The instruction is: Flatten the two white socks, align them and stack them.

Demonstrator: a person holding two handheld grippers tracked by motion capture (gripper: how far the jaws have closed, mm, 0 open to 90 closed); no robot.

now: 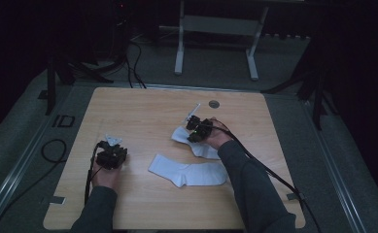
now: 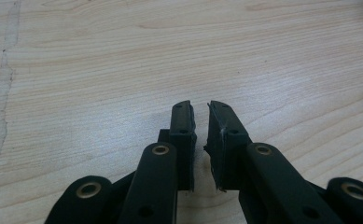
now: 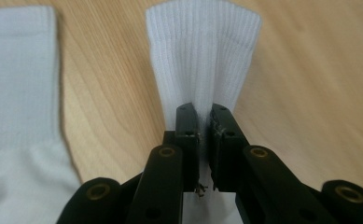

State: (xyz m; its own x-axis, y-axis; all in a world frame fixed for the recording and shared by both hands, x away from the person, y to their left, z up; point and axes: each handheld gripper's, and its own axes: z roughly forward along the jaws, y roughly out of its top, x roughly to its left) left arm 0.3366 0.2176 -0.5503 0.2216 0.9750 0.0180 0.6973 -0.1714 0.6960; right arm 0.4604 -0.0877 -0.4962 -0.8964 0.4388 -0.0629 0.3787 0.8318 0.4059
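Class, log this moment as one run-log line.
right gripper: shut on far sock | left gripper: shut, empty, over table | near sock: flat

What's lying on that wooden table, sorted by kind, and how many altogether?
White socks: 2, one lying flat, one pinched by the right tongs
Hand-held tongs: 2, the left tongs and the right tongs
Total: 4

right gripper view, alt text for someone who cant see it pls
The black right tongs pinch a ribbed white sock that stretches away over a light wooden table. A second white sock lies flat at the left edge.
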